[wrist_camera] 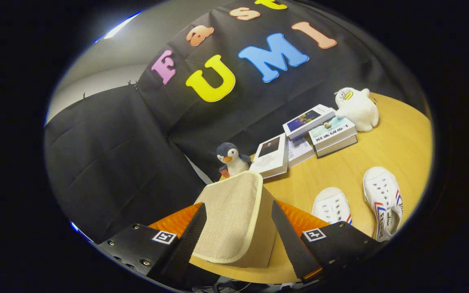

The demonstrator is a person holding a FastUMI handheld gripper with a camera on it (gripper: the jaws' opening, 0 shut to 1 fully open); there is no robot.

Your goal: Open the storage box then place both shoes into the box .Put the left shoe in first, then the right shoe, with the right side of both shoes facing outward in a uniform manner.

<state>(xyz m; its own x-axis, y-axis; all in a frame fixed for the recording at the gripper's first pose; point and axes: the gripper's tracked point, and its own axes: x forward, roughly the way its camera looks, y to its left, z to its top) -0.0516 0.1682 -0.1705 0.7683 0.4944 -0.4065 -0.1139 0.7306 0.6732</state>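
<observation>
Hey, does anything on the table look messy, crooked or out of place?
The books lie fanned at mismatched angles, not squared. The two shoes sit side by side. The gripper is open around the storage box flap.

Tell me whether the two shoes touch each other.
Apart. In the gripper view bare table shows between the two shoes, one nearer the open gripper, the other beyond it.

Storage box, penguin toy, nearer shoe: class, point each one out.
Storage box (pixel 234 215): gripper view, beige woven lid between the open gripper's fingers.
Penguin toy (pixel 232 159): gripper view, its head.
Nearer shoe (pixel 332 206): gripper view, laced upper.
</observation>
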